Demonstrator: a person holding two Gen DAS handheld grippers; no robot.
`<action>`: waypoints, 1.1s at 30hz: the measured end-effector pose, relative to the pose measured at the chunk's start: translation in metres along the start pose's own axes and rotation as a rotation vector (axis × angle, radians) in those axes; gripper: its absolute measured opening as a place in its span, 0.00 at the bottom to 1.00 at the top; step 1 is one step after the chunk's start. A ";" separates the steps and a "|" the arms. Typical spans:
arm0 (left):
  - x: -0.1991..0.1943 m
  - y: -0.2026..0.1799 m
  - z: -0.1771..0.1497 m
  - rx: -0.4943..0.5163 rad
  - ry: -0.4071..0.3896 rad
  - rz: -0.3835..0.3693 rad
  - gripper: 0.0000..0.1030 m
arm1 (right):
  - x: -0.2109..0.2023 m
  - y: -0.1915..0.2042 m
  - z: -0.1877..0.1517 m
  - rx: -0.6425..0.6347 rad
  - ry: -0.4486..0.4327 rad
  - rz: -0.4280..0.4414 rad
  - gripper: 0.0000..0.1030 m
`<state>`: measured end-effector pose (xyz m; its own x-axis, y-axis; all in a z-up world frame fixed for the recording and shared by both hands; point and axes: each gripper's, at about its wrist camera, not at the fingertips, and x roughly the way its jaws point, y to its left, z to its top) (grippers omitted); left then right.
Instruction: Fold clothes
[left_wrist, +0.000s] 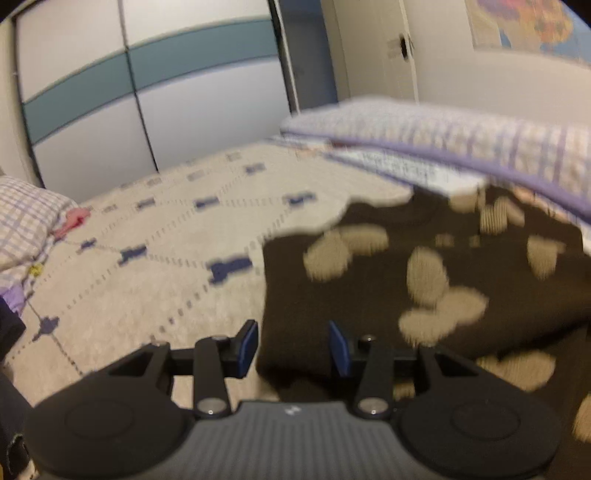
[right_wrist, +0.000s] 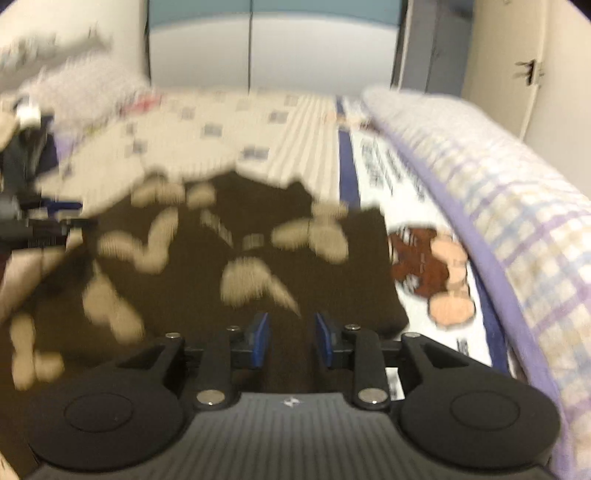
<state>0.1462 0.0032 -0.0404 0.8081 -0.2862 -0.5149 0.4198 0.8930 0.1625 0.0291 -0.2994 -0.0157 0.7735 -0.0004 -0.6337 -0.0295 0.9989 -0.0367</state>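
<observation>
A dark brown garment with beige butterfly shapes (left_wrist: 424, 280) lies on the bed, blurred by motion. In the left wrist view my left gripper (left_wrist: 293, 345) is open, its blue pads astride the garment's near left edge. In the right wrist view the same garment (right_wrist: 207, 258) fills the middle. My right gripper (right_wrist: 291, 338) is open with a narrower gap, over the garment's near right part. The left gripper shows in the right wrist view at the far left edge (right_wrist: 40, 225).
The bed has a beige cover with blue marks (left_wrist: 155, 258). A purple checked duvet (left_wrist: 480, 140) is piled on the right, with a cartoon-print sheet (right_wrist: 432, 266) beside it. A checked pillow (left_wrist: 22, 218) lies at left. A wardrobe (left_wrist: 147, 92) stands behind.
</observation>
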 end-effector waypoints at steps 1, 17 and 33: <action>-0.001 -0.002 0.002 -0.009 -0.015 -0.004 0.43 | 0.001 0.004 0.001 0.003 -0.027 0.006 0.30; 0.018 -0.061 -0.027 0.120 0.015 -0.114 0.44 | 0.066 0.065 -0.015 -0.120 -0.045 0.060 0.56; 0.016 -0.058 -0.033 0.099 -0.018 -0.112 0.48 | 0.042 0.022 -0.039 -0.058 -0.044 0.129 0.58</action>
<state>0.1214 -0.0422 -0.0861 0.7607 -0.3895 -0.5192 0.5462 0.8164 0.1877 0.0357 -0.2791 -0.0731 0.7881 0.1307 -0.6015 -0.1658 0.9862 -0.0029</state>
